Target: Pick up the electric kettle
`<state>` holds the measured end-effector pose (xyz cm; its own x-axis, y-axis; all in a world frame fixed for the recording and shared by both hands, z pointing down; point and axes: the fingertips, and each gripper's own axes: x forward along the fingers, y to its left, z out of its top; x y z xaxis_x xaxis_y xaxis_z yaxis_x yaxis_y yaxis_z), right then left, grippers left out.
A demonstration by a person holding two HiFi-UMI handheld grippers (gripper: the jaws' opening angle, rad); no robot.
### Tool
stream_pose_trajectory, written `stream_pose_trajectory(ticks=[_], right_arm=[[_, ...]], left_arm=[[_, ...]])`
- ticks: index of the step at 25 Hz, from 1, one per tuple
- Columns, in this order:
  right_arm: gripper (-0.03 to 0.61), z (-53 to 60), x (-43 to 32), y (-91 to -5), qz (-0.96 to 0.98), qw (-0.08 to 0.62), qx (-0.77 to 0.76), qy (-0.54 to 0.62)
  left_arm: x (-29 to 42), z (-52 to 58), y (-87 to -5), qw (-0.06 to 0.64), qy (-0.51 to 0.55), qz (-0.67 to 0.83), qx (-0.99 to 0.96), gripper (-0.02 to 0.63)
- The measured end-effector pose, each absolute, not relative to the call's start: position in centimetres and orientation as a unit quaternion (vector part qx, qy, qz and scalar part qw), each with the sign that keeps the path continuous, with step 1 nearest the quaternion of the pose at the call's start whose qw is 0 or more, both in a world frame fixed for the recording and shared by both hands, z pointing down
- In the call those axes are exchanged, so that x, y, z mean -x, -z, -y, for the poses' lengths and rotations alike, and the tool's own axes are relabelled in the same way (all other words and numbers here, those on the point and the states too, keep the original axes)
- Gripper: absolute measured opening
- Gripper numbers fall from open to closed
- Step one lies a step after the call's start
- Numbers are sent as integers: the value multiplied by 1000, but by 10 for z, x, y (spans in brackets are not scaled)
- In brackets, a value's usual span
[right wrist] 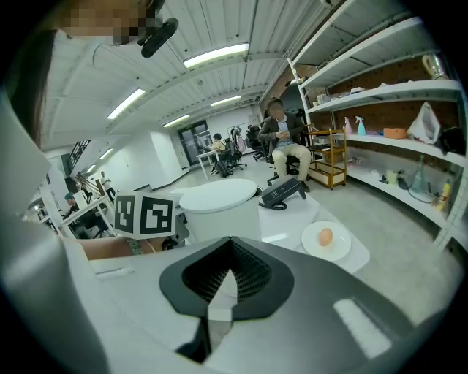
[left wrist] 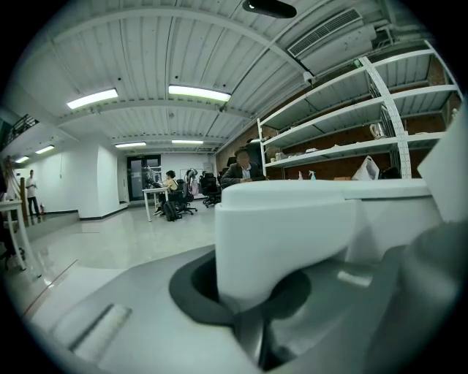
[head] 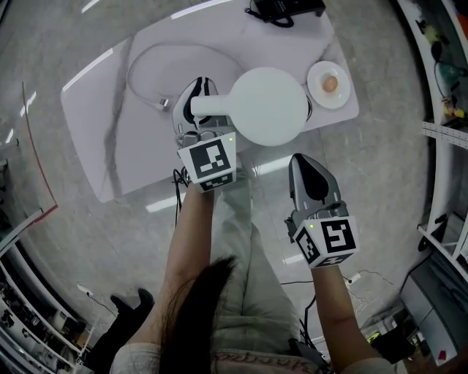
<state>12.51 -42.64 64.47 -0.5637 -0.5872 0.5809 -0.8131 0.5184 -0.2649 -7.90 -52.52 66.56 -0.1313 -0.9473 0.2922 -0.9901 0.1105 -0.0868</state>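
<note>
The white electric kettle (head: 269, 106) shows from above as a big round lid, overlapping the near edge of the white table (head: 95, 124). Its handle (head: 210, 106) points left, and my left gripper (head: 199, 102) is shut on it. In the left gripper view the white handle (left wrist: 292, 234) fills the space between the jaws of the left gripper (left wrist: 269, 299). My right gripper (head: 303, 162) hangs over the floor in front of the table, shut and holding nothing. From the right gripper (right wrist: 217, 296) view the kettle (right wrist: 219, 208) stands ahead, slightly left.
A white plate with an egg (head: 329, 85) sits at the table's right end, close to the kettle. A black desk phone (head: 281, 9) lies at the far edge. A white cord (head: 146, 66) loops over the table's left half. Shelving (head: 446, 109) lines the right side.
</note>
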Motion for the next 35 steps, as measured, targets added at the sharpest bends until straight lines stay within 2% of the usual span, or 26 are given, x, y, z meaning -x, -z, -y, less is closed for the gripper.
stream_pose_trajectory(ticks=[11, 25, 35], right_arm=[[21, 419, -123, -613, 852, 198, -410, -257], [21, 415, -117, -516, 860, 161, -421, -240], [21, 424, -116, -433, 879, 152, -414, -183]], left_arm=[[88, 521, -616, 81, -122, 750, -645, 31], [77, 507, -504, 75, -119, 736, -662, 31], [71, 499, -421, 81, -102, 737, -663, 31]])
